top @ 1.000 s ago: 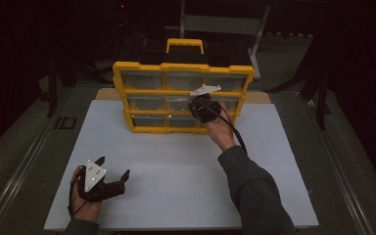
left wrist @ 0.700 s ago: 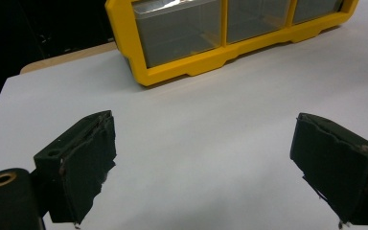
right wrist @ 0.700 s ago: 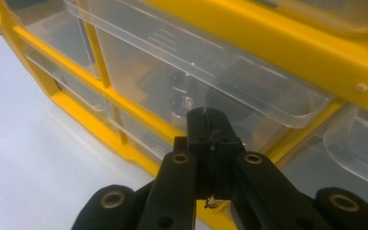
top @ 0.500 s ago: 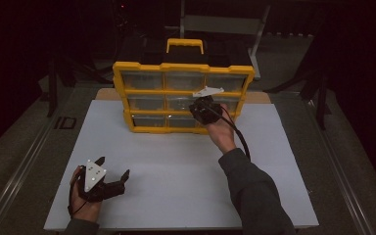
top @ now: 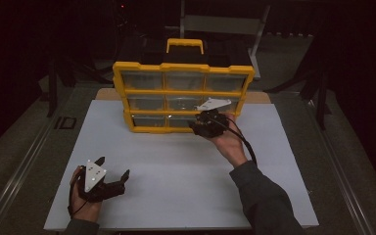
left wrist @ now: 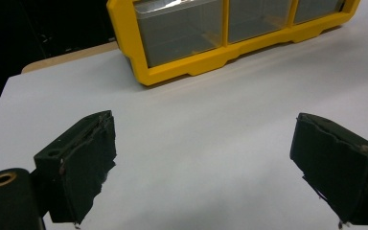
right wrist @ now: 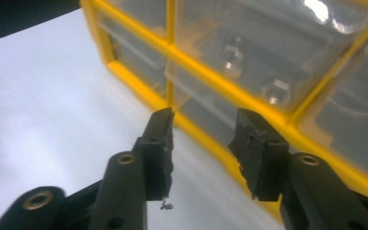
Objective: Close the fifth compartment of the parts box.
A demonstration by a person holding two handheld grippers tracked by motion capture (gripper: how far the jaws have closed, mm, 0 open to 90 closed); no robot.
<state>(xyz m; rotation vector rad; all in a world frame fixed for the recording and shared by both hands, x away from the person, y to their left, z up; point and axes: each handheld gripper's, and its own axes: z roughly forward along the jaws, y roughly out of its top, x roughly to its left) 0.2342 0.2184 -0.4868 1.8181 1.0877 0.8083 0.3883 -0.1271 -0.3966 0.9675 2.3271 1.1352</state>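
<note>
The stiff yellow plastic box of clear drawers (top: 183,98) is stood at the white desk's (top: 176,196) far edge, best gripped by a drawer's front lip, while the right gripper (right wrist: 202,139), jaws just opened with nothing between, is held at its lowest row and the left gripper (top: 111,177) is kept wide open near the front left corner.

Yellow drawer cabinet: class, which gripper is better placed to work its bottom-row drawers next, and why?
Right. The right gripper is at the yellow drawer cabinet's bottom row, its jaws just opened with nothing between them; the left gripper rests open, well short of it.

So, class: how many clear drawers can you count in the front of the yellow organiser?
9, in three rows of three in the organiser: top row, middle row, bottom row. The right gripper partly hides the middle and bottom drawers on the right.
</note>
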